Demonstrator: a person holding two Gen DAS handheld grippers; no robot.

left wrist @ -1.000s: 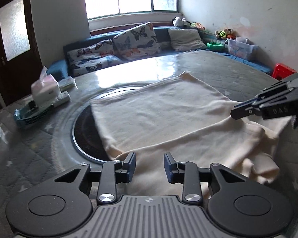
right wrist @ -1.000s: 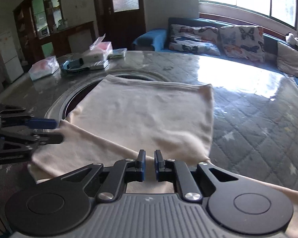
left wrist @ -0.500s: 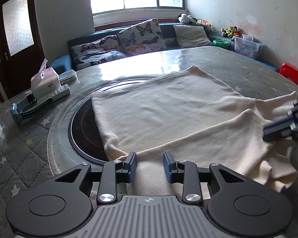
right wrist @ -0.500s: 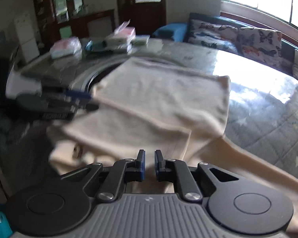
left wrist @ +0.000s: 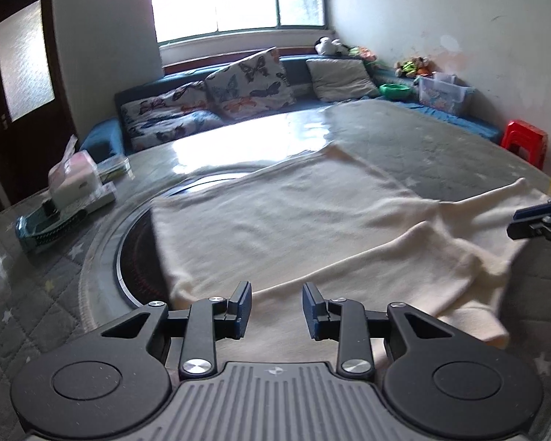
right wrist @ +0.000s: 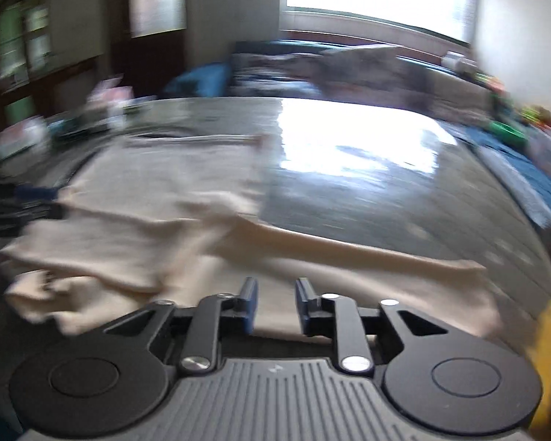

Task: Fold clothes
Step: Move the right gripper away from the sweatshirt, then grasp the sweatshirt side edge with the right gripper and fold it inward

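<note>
Here the cream garment lies spread on the quilted table, directly ahead of the left gripper, whose jaws stand apart with nothing pinched between them; the cloth's near edge runs just below and beyond its fingertips. One fold of the garment lies across the near half, and a sleeve stretches away to the right, passing just in front of the right gripper. That gripper's jaws have just been opening and now stand parted, empty, over the cloth. The right wrist view is blurred. Well to the left of the left gripper, a tissue box sits on the table.
</note>
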